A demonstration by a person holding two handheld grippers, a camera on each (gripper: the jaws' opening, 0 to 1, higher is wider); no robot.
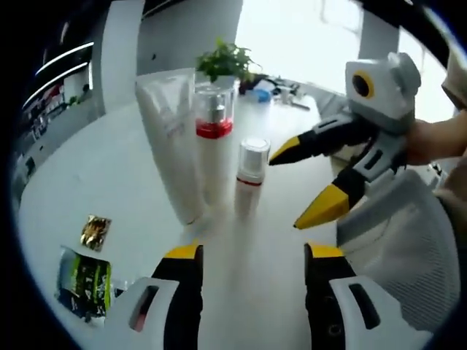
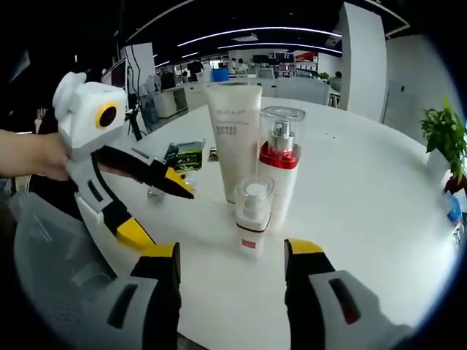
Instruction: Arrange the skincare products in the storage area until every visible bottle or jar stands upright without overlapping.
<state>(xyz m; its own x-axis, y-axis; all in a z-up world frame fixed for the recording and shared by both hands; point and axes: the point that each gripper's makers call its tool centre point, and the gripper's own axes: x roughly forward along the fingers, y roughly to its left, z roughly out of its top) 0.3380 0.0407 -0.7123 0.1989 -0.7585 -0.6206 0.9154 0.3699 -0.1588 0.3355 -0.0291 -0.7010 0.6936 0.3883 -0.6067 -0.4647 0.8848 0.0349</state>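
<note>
White tube (image 2: 235,138) printed "REVITALIFT" (smaller lines beneath unreadable); other labels too blurred

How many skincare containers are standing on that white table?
3, clustered upright: a tall white tube at the back, a clear-capped pump bottle beside it, and a small bottle in front. More could be hidden behind them.

left gripper (image 1: 252,251) jaws apart; right gripper (image 2: 232,248) jaws apart, empty

Ahead of the left gripper (image 1: 248,251), the pump bottle (image 1: 214,146) hides part of the tube (image 1: 169,138), whose small print is unreadable, and beyond them the clutter (image 1: 273,91) is too blurred to identify.
</note>
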